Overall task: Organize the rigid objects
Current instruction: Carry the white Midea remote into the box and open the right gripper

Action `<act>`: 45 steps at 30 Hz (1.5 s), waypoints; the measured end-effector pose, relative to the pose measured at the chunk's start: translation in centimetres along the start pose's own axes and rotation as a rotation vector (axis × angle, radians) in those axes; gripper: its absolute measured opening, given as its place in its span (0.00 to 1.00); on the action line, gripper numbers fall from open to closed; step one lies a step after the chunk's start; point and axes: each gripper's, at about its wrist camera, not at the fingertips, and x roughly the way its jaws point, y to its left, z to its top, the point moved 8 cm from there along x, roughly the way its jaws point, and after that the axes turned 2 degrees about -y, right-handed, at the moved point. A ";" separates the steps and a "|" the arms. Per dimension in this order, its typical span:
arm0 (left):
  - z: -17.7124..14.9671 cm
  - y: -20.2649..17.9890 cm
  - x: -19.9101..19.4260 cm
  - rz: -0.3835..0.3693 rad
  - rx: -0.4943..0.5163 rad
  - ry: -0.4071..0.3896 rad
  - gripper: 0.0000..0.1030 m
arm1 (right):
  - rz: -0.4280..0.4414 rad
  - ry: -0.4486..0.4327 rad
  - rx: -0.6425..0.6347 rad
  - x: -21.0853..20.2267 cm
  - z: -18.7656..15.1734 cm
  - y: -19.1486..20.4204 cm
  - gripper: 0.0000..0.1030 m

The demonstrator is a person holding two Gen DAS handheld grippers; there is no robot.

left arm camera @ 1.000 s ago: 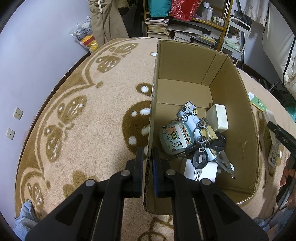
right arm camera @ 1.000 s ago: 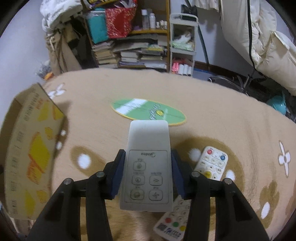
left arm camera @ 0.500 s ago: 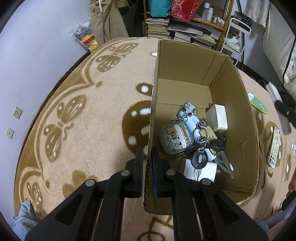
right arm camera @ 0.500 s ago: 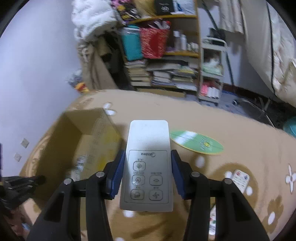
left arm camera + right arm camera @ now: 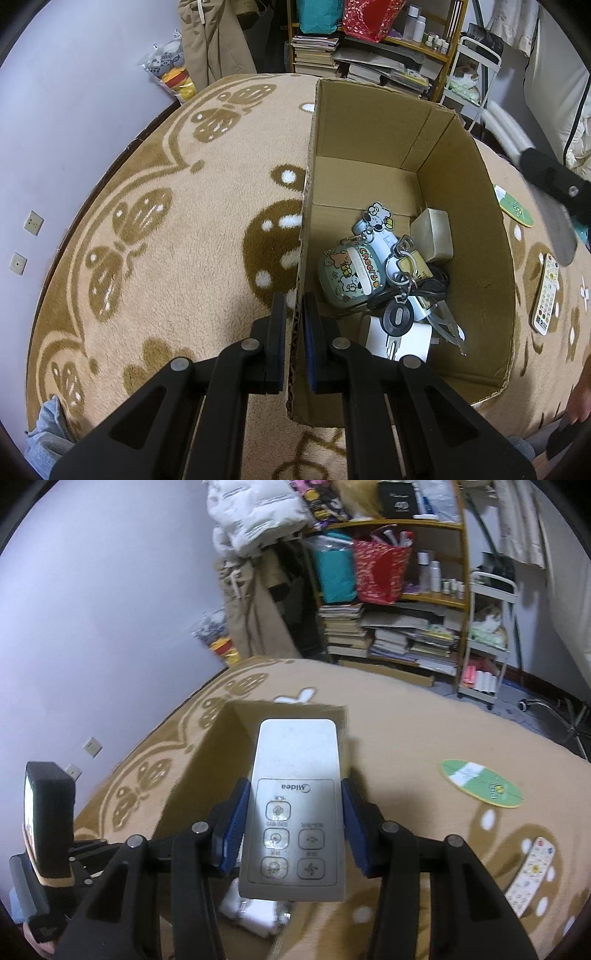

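**Remote control held over the box, box wall pinched**

The left gripper (image 5: 294, 321) is pressed together on the left wall of the cardboard box (image 5: 476, 206), one finger outside and one finger inside. The box stands open on a beige carpet (image 5: 166, 258) with a brown butterfly pattern.

On the bottom of the box lies a small pile. There is a pale green case (image 5: 351, 275) with cartoon bears and the word "Cheers", a bunch of keys (image 5: 406, 291) with metal rings, a dog-shaped charm (image 5: 377, 215), a cream rectangular block (image 5: 434, 234) near the right wall, and a white flat object (image 5: 402, 341) at the near end, partly under the keys.

The right gripper (image 5: 293, 825) pinches a white Midea remote control (image 5: 295, 805) by its two long edges, with the blue pads against its sides. The button face is up and the plain end points away from the camera. In the right wrist view the remote is in the air in front of the box, and the box edge shows behind it. In the left wrist view the right gripper appears blurred at the right edge, above the carpet beside the box.

A second remote control (image 5: 530, 875), with many small coloured buttons, lies on the carpet to the right of the box. A green oval card (image 5: 480, 782) lies farther back on the carpet. Behind the carpet stands a shelf (image 5: 391, 627) full of books.
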 end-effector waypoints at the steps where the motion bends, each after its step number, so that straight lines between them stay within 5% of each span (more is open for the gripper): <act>1: 0.0 0.0 0.0 -0.001 -0.001 0.000 0.09 | 0.008 0.008 -0.005 0.3 -0.2 0.6 0.50; 20: -0.1 -0.1 -0.1 -0.017 -0.008 0.002 0.09 | 0.049 0.117 0.035 4.2 -3.3 1.9 0.50; 31: 0.0 0.0 0.0 -0.016 -0.007 0.003 0.09 | 0.067 0.055 0.024 2.4 -2.1 1.8 0.51; 38: 0.0 0.0 0.0 -0.017 -0.007 0.003 0.09 | 0.010 -0.026 0.077 -0.4 -0.7 -1.2 0.79; 45: 0.0 0.0 0.0 -0.017 -0.007 0.003 0.09 | -0.163 -0.033 0.067 -1.8 -0.9 -6.9 0.88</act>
